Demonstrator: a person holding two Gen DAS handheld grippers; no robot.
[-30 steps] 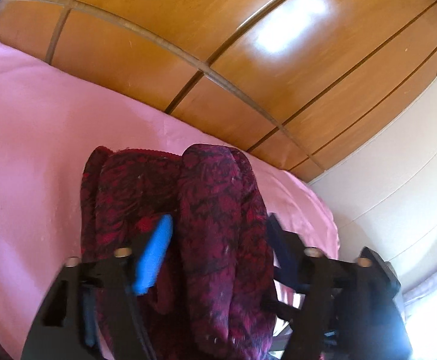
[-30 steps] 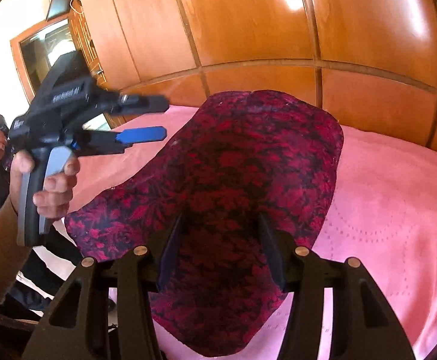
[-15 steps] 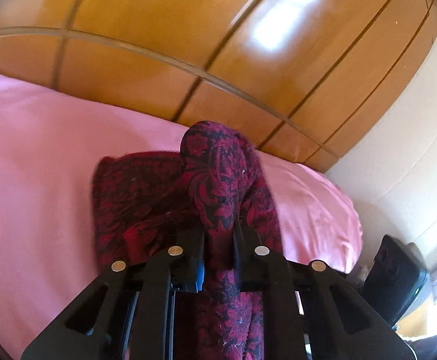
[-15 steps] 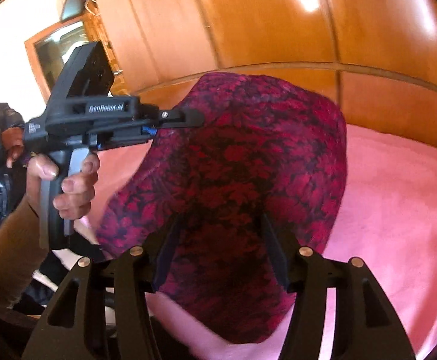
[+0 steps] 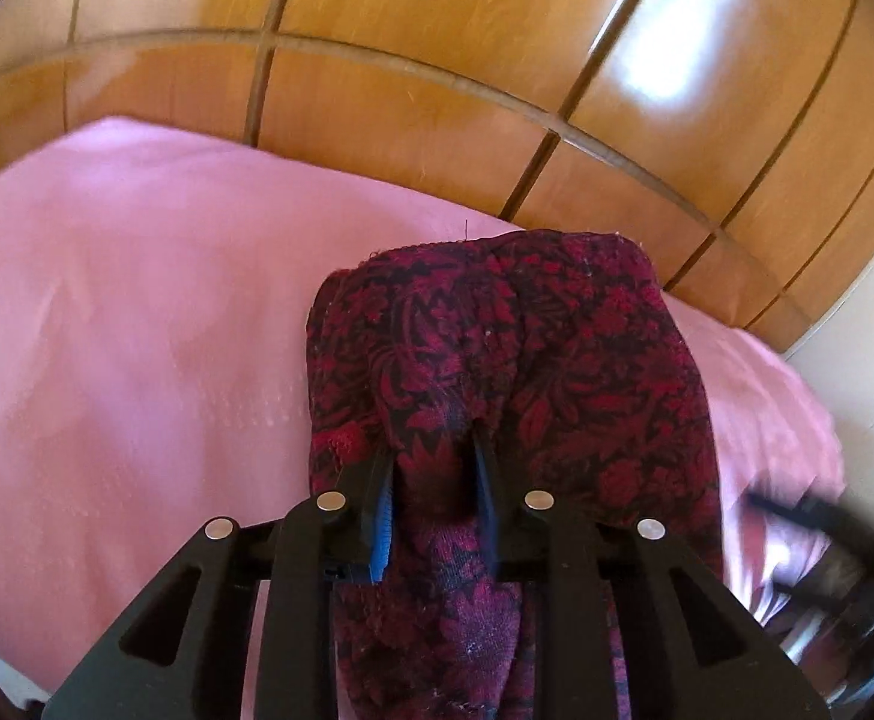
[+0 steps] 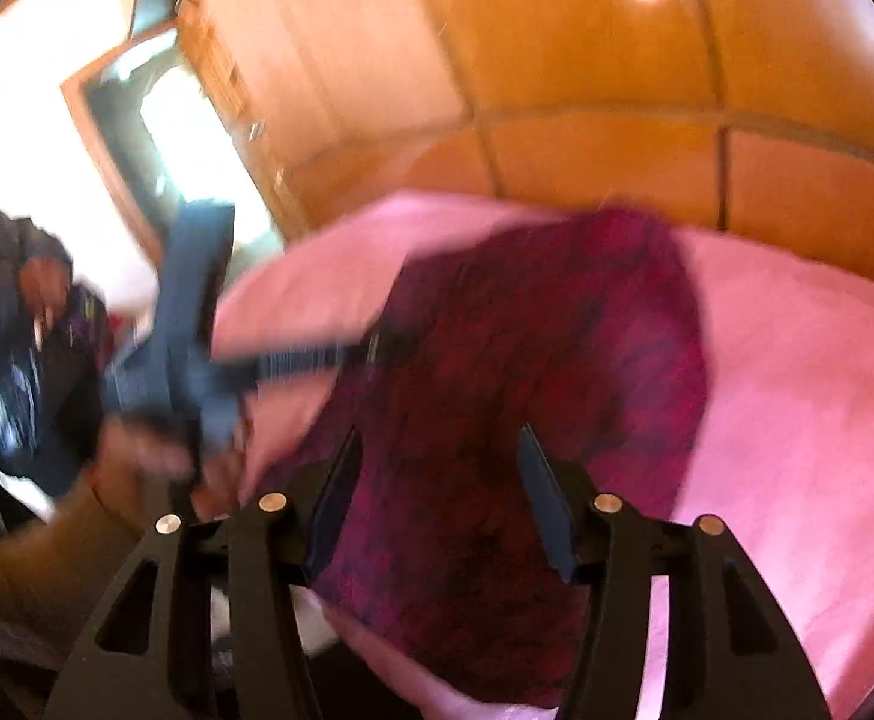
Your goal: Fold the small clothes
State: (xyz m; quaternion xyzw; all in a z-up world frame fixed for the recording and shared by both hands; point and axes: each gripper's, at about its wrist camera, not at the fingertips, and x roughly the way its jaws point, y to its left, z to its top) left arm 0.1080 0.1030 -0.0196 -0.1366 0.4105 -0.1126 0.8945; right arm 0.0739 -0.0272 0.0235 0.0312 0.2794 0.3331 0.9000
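My left gripper (image 5: 431,480) has just clamped down and eased a touch, pinching a bunched ridge of the dark red patterned garment (image 5: 533,372), which drapes over the pink bedsheet (image 5: 137,330) near the wooden headboard (image 5: 377,114). My right gripper (image 6: 437,480) stands about half wide with cloth between its fingers; the blur hides whether the pads bite. Best move now, I reckon: keep the left pinch firm, carry the fold over evenly, and lay edge on edge before letting go.

Left of the fingers the pink bedspread (image 5: 137,312) lies bare – ahead, the wooden headboard (image 5: 413,114) blocks passage beyond the bed's edge
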